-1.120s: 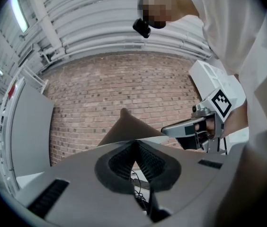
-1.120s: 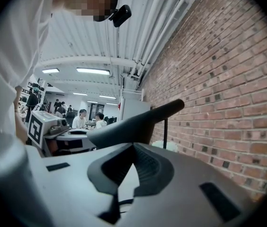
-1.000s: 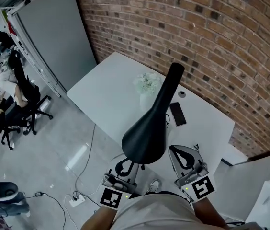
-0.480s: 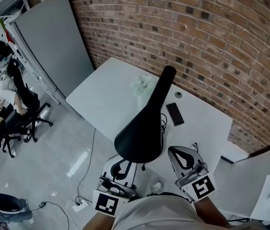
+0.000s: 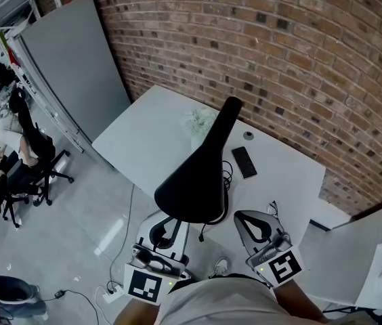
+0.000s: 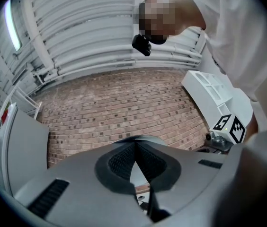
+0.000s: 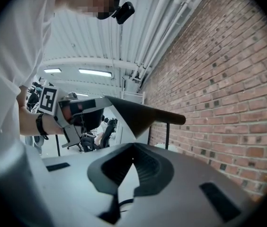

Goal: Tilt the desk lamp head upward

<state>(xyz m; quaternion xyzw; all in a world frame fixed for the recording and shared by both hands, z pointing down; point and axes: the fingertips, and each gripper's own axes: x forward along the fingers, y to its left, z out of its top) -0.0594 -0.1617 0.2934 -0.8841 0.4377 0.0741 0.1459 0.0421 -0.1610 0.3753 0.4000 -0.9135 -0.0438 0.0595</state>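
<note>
Left gripper view, hand-held gripper (image 6: 136,143), jaws together

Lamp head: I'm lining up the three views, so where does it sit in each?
Head view: lamp head, centre, over the white desk.
Left gripper view: not clearly in it; perhaps the dark blur, lower right.
Right gripper view: lamp head, centre, narrow end to the right.
Shared landmark: brick wall.
</note>
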